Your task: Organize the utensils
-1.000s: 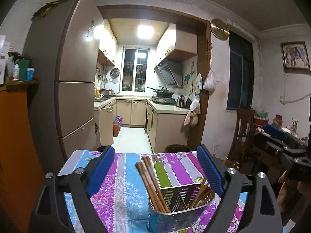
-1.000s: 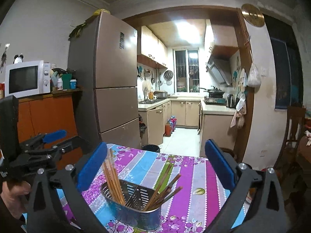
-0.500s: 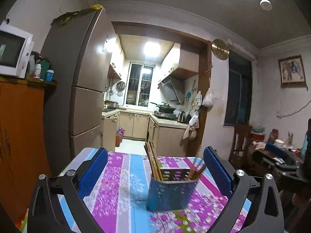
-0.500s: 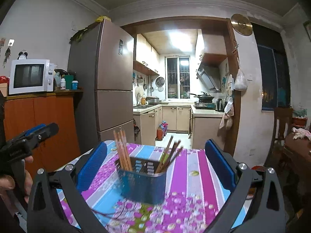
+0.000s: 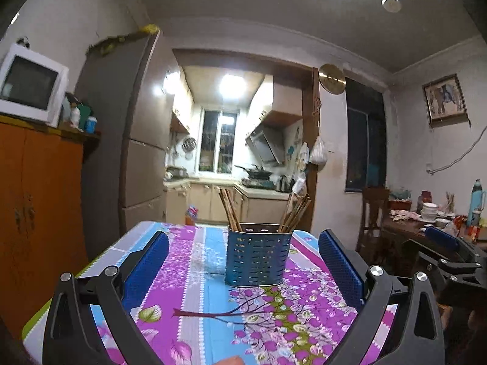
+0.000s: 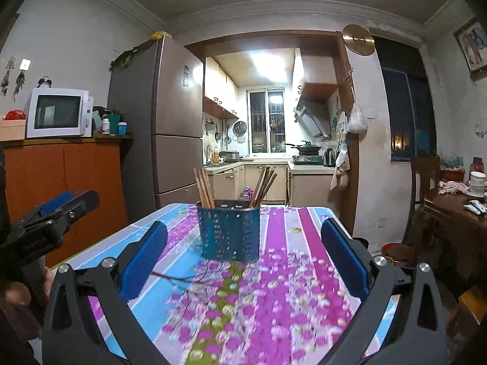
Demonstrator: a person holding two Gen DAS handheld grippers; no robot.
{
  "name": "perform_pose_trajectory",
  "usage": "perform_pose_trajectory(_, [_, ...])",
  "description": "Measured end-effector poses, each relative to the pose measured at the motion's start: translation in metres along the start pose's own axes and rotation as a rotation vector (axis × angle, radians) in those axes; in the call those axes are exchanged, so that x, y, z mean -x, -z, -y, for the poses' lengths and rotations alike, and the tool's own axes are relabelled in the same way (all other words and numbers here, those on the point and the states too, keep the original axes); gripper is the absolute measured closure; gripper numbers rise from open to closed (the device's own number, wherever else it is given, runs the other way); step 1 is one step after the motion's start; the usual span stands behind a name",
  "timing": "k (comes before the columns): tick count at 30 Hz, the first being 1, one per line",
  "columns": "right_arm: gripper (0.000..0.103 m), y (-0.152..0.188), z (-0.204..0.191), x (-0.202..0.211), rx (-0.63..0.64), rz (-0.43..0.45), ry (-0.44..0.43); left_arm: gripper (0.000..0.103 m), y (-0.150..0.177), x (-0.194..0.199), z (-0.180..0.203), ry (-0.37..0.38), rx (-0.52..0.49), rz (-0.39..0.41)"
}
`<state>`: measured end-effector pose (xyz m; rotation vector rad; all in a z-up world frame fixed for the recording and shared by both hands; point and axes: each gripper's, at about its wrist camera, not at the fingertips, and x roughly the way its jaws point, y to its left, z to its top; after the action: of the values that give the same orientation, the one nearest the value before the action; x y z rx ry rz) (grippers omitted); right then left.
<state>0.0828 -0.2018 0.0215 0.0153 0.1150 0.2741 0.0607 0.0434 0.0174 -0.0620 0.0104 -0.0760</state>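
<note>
Holder (image 5: 257, 254) w/ chopsticks (image 6: 203, 188) stands upright on bench (image 6: 283, 298), dead ahead of both claws, left claw (image 5: 243, 266) and right claw (image 6: 243, 258) wide open, empty, approx. equidistant.

Left gripper (image 5: 243, 261): jaws wide apart, nothing btwn pads. Utensil holder (image 5: 257, 255) upright on floral tablecloth (image 5: 188, 304), w/ chopsticks (image 5: 231, 210) in both ends.

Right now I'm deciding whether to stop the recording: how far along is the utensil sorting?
Apparently done: two chopstick bundles stand in opposite ends of the blue holder, upright on the floral tablecloth. Nothing is in hand: the left gripper and right gripper are both open and empty, short of the holder. No loose utensils show on the cloth, so little seems left.
</note>
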Motion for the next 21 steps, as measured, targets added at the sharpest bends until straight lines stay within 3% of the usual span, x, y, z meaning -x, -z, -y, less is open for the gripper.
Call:
perform_pose_trajectory(9, [0.006,0.015,-0.008,0.038,0.025,0.032,0.024,0.005,0.021,0.048,0.023,0.039,-0.042,-0.013])
perform_pose_trajectory(21, [0.006,0.027,-0.017,0.081,0.032,0.088,0.051,0.005,0.024,0.08,0.031,0.004,-0.054,0.013])
